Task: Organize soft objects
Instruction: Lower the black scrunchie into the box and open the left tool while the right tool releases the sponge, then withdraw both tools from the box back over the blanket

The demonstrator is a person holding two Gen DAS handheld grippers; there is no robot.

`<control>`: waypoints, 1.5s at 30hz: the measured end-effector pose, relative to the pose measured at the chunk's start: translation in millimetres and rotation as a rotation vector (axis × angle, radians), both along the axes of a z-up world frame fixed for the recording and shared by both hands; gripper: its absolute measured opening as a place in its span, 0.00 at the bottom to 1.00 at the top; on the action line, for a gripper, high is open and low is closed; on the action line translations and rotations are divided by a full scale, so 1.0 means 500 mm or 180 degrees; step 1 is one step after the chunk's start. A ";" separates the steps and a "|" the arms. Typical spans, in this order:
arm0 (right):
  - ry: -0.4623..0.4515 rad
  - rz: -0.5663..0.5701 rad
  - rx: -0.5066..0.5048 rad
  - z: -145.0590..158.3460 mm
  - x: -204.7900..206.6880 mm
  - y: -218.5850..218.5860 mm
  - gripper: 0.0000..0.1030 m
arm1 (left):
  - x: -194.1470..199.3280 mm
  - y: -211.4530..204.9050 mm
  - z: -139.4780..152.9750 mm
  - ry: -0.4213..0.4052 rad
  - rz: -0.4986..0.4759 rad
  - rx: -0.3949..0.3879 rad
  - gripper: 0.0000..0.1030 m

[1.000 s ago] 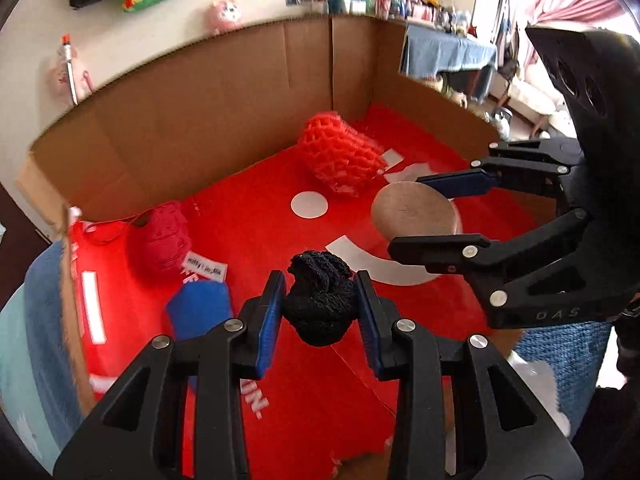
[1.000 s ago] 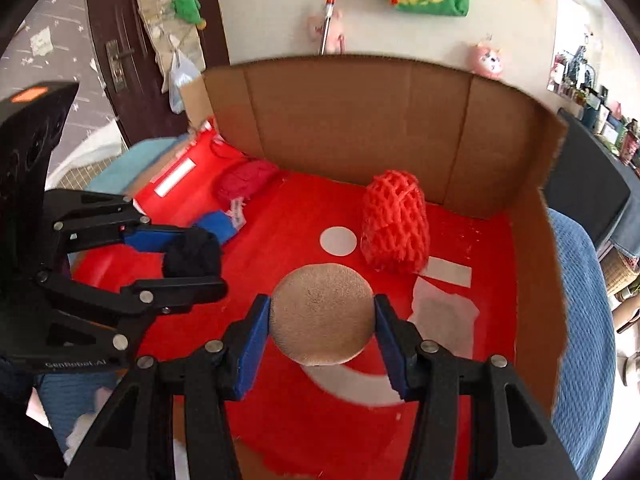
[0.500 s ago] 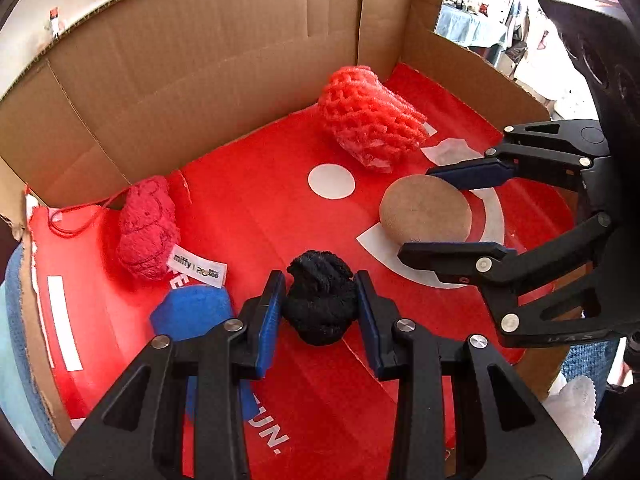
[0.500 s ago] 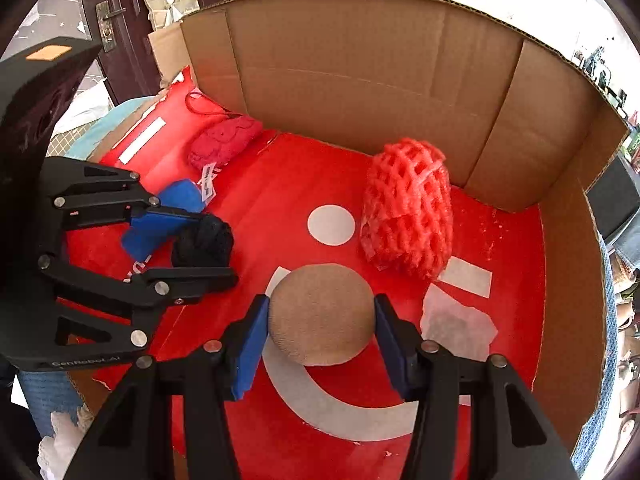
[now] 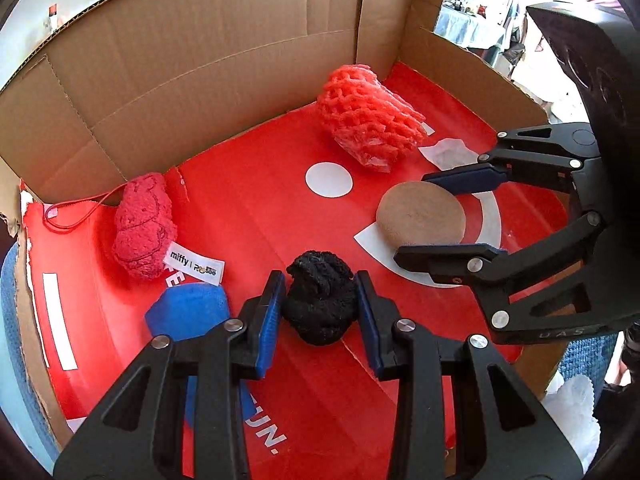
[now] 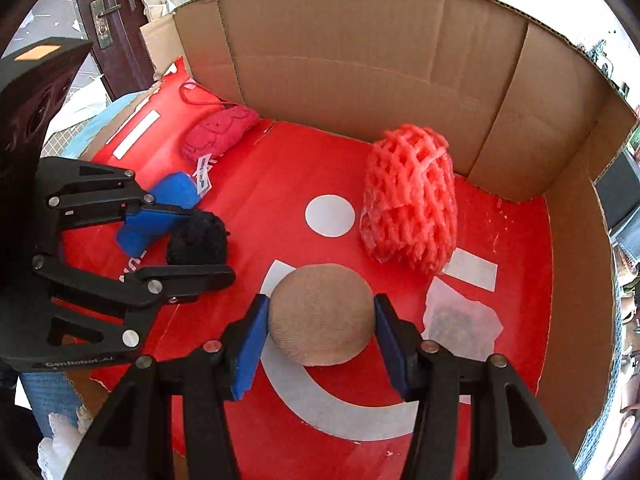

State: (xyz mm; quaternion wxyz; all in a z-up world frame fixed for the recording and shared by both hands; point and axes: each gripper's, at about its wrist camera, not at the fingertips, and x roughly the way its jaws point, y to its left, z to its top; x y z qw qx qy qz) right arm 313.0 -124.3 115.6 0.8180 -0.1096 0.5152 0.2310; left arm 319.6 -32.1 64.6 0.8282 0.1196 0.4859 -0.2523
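- The left gripper (image 5: 320, 312) is clamped on a black knitted bundle (image 5: 322, 302), its blue pads (image 5: 269, 312) pressing both flanks; the bundle hangs low over the red floor of the cardboard box (image 5: 200, 60), near the front edge.
- The right gripper (image 6: 320, 330) is clamped on a round tan puff (image 6: 322, 314), gripped across its width; the puff sits low over the white ring printed on the floor, and whether it touches the floor I cannot tell.
- Judged from this, the step in hand is setting both pieces down inside the box. To do it well, bring each piece onto the floor before easing the pads apart, so nothing drops or rolls.
- Part the pads only enough to free the soft material; the knit may cling to the pads, so lift straight back along the fingers.
- Just left of the black bundle lies a blue pad (image 5: 188, 312), and beyond it a red plush (image 5: 144, 228) with a white tag; keep the left fingers off both.
- The orange foam net (image 6: 410, 200) lies beyond the puff near the back wall, with a clear sachet (image 6: 460, 320) just right of the right gripper; avoid pinning that sachet.
- The two grippers are near each other; withdrawing them one at a time lowers the chance of a knock.
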 end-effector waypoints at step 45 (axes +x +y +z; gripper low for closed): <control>-0.0072 -0.0088 0.0107 0.028 -0.017 -0.019 0.67 | -0.052 0.045 0.071 -0.0277 0.0199 -0.0255 0.61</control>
